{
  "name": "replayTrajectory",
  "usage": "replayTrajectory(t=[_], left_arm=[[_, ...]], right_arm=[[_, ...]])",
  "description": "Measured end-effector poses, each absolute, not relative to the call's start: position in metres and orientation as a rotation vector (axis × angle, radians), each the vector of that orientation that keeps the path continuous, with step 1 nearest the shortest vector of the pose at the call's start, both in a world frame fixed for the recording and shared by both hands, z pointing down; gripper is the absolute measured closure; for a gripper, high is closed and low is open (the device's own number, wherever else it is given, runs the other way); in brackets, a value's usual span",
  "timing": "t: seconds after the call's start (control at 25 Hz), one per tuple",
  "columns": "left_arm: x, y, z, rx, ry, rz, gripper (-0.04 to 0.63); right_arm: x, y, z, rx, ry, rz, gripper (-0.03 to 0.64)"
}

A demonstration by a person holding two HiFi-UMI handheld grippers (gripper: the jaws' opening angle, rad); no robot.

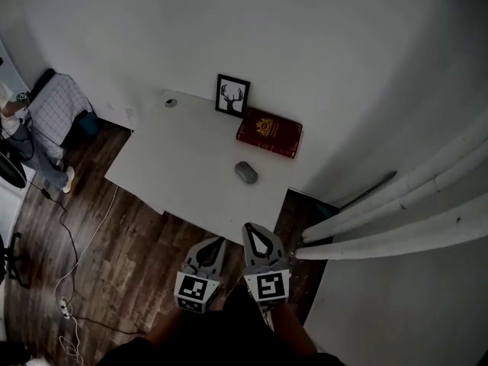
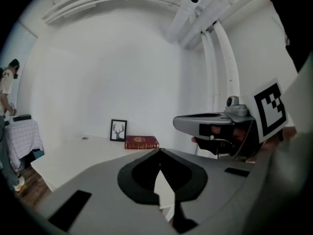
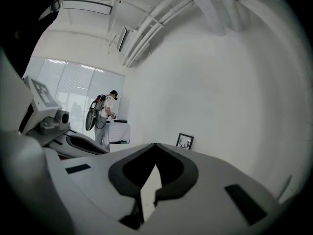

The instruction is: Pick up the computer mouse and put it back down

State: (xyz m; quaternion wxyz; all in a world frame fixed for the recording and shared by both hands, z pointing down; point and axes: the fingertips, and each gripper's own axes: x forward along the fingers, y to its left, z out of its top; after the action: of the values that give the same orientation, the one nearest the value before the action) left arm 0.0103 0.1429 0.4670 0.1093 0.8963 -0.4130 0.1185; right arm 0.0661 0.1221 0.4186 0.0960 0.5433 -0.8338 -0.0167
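Left gripper: my left gripper is clenched on nothing; in its own view the jaw tips meet with only bare table showing through the notch.

Right gripper: the right gripper is also closed and empty, with its tips together.

Mouse: the computer mouse sits flat on the white table, towards the near edge. It lies in front of the red book but clear of it, and the framed deer picture is further back.

Mouse relative to the tongs: it is nearly straight ahead of the right gripper and ahead-right of the left one, well apart from both. Both tips are about at the table's near edge, side by side.

Poor view: I can't find the mouse in either gripper view. It is probably hidden behind the jaw bodies, though I can't be sure.

Risk 1: arriving with the jaws shut would nudge the mouse towards the book instead of straddling it. I judge the chosen gripper has to open first.

Risk 2: the shell looks rounded and smooth, so a pinch high on the curve could squirt it out.

Risk 3: with the mouse masked in the gripper views, I would have to line up from the head view alone and could close off-centre.

Risk 4: the two grippers are close together, so the idle one could clip the table edge or the mouse.
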Motion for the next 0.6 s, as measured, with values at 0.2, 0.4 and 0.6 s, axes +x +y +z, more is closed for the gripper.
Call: replayTrajectory(t=[0.2, 0.4, 0.6], left_arm=[[0.045, 0.107, 0.476, 2.628, -1.209, 0.377, 0.594], [0.044, 0.083, 0.482, 2.602, -1.247, 0.441, 0.594], [0.032, 0.063, 0.486, 2.570, -1.259, 0.471, 0.594]], right_arm=[[0.100, 0.085, 0.436, 1.566, -2.450, -0.024, 0.597], [0.110, 0.057, 0.446, 1.520, -2.466, 0.012, 0.597], [0.105, 0.036, 0.456, 1.478, -2.468, 0.085, 0.597]])
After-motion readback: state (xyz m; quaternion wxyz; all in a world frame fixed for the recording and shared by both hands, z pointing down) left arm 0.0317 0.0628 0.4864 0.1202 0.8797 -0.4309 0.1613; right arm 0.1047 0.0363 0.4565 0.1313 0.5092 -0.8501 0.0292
